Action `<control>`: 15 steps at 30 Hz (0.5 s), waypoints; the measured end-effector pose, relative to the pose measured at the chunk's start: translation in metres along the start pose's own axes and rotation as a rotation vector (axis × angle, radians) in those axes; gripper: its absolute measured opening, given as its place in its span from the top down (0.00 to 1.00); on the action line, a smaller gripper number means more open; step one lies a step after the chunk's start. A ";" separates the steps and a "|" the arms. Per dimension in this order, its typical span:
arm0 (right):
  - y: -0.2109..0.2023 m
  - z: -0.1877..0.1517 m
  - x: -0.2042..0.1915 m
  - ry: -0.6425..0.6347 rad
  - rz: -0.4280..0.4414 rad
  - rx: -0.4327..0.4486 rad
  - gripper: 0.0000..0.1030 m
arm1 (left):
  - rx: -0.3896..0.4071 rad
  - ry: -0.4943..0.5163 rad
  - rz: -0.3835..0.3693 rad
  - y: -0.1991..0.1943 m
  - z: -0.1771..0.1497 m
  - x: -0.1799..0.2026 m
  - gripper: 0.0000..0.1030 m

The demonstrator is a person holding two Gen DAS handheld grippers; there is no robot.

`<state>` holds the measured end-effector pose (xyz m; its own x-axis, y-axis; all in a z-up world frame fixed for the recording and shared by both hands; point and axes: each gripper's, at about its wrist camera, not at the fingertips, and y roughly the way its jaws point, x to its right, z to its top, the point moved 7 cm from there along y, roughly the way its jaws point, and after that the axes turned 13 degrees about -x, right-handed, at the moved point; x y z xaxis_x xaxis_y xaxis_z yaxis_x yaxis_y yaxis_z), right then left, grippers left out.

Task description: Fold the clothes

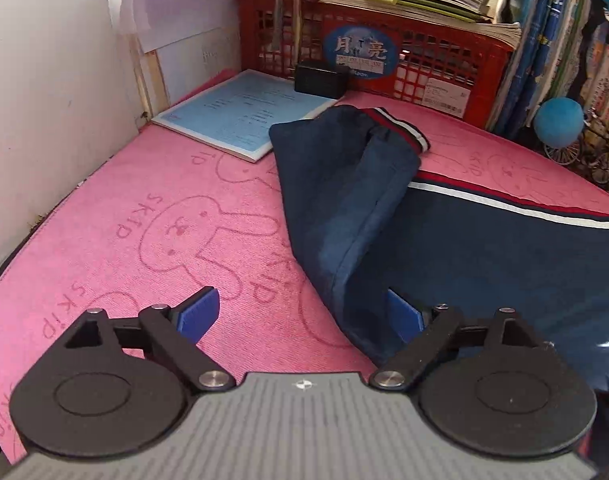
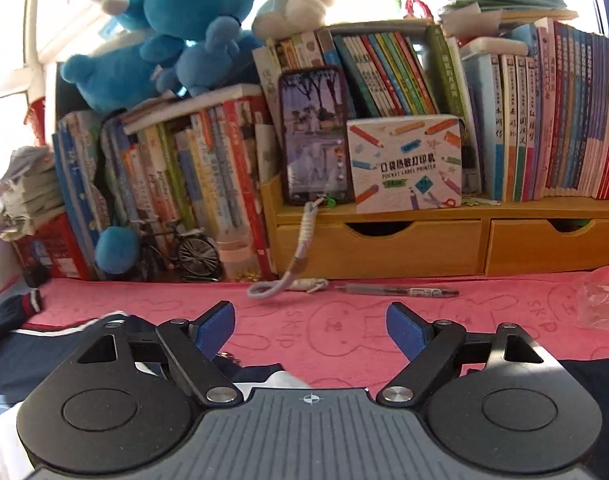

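A navy garment (image 1: 444, 248) with red and white striped trim lies on the pink towel (image 1: 144, 216). One sleeve (image 1: 344, 184) is folded across the body, its striped cuff (image 1: 400, 128) pointing away. My left gripper (image 1: 304, 316) is open and empty, low over the towel at the sleeve's near edge, its right fingertip (image 1: 402, 314) against the cloth. My right gripper (image 2: 310, 328) is open and empty above the towel (image 2: 344, 336). The navy garment (image 2: 32, 344) shows at the lower left and under the gripper body there.
A blue booklet (image 1: 244, 112) and a red crate (image 1: 384, 52) with stacked papers stand beyond the garment. A wooden shelf (image 2: 424, 236) with books, a phone (image 2: 314, 136), plush toys (image 2: 164, 40) lines the back. A pen (image 2: 396, 291), a cord (image 2: 272, 286) and clear plastic (image 2: 600, 304) lie on the towel.
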<state>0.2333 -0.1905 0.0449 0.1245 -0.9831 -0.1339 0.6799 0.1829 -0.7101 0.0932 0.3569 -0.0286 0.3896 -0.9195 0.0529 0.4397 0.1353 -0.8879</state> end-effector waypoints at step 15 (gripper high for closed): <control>-0.045 -0.116 -0.086 -0.514 0.076 -0.125 0.76 | 0.347 0.533 -0.259 -0.119 -0.026 0.191 0.00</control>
<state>0.1080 -0.1135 0.0082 0.5297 -0.8357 0.1453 0.5675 0.2218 -0.7930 0.0945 0.1553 0.0748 -0.1754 -0.9822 -0.0669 0.7333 -0.0851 -0.6746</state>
